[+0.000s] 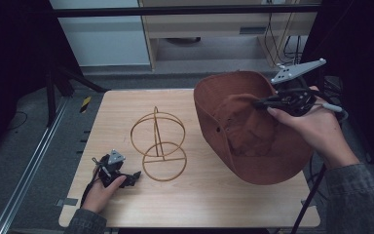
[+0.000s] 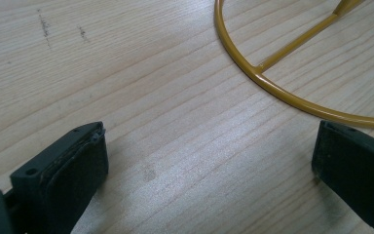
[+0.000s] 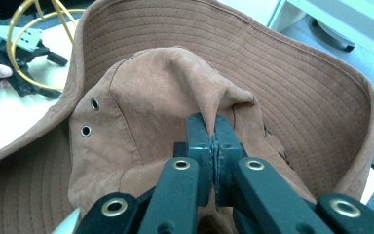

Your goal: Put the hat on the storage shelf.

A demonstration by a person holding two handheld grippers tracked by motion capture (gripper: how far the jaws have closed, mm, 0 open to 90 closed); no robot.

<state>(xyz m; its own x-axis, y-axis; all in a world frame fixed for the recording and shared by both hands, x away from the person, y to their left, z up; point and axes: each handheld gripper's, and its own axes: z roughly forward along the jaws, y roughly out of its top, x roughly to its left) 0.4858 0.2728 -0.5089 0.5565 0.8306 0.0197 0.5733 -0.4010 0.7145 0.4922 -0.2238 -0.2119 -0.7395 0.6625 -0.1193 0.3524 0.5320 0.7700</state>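
Hat [image 3: 141,92] crown pinched in right hand-held gripper [image 3: 214,127], fabric fold seemingly hiding fingertips

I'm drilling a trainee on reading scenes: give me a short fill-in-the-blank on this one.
1. The right gripper is shut on the brown ____.
2. The left gripper rests on the table with its jaws ____.
3. The wire stand is ____ in colour.

Missing words: hat; open; yellow
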